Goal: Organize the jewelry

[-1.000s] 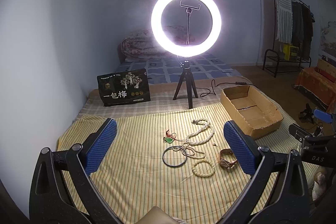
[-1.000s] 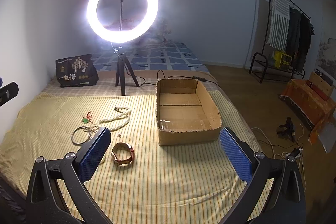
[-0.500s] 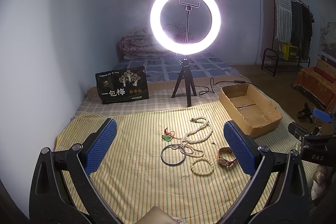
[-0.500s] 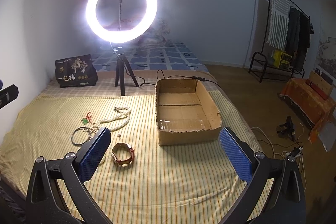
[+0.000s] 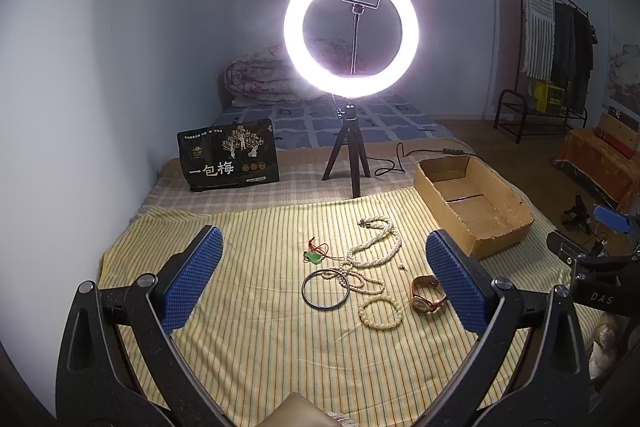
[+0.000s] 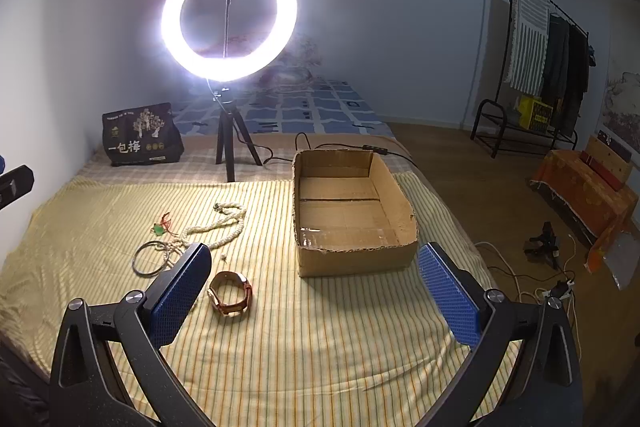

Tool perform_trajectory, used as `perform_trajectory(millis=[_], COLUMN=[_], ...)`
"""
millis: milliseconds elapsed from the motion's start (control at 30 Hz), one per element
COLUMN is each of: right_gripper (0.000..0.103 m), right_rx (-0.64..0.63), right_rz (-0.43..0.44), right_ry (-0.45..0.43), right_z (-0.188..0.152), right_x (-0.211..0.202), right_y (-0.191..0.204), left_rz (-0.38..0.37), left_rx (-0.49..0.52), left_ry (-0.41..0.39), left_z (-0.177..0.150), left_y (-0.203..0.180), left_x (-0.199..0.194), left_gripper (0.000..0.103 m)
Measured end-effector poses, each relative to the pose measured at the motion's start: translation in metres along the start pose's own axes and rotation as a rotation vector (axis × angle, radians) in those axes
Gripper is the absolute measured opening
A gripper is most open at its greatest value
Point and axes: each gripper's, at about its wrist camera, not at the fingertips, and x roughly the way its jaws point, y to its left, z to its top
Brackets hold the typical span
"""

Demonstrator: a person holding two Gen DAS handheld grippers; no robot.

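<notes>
Jewelry lies on a yellow striped cloth (image 5: 248, 311): a pearl necklace (image 5: 374, 247), a dark bangle (image 5: 323, 289), a bead bracelet (image 5: 381, 311), a green pendant on red cord (image 5: 314, 255) and a brown watch (image 5: 428, 295). The watch (image 6: 230, 293), necklace (image 6: 224, 229) and bangle (image 6: 150, 259) also show in the right wrist view. An open cardboard box (image 6: 352, 215) stands to the right, empty; it also shows in the left wrist view (image 5: 472, 203). My left gripper (image 5: 324, 279) is open above the jewelry. My right gripper (image 6: 314, 291) is open, near the box's front.
A lit ring light on a tripod (image 5: 351, 31) stands behind the cloth, its cable (image 5: 394, 163) trailing right. A black printed bag (image 5: 229, 160) leans at the back left. A clothes rack (image 6: 536, 67), floor cables (image 6: 532, 287) and an orange-covered bench (image 6: 588, 187) are to the right.
Both grippers stay open. The left view has shifted slightly, so the jewelry and box sit a little higher and farther left in it. The right view is nearly unchanged.
</notes>
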Motion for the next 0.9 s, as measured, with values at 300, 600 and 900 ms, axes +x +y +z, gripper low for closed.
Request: perform_trajectory(millis=[300,600,900], right_gripper=[0.102,0.103,0.102], right_rx=[0.001,0.005,0.005], right_rz=[0.0,0.003,0.006], right_ry=[0.007,0.022,0.039], right_z=[-0.0019,-0.0014,-0.0009], right_x=[-0.0002,0.0028,0.0059], right_y=[0.0008,0.0009,0.0016], left_rz=[-0.002,-0.004,-0.003], left_rx=[-0.002,-0.002,-0.006], left_ry=[0.001,0.002,0.007], left_z=[0.0021,0.0016,0.0029], left_y=[0.0002,0.0004,0.0016], left_x=[-0.0013,-0.0008,-0.0009], left_gripper=[0.103,0.103,0.103])
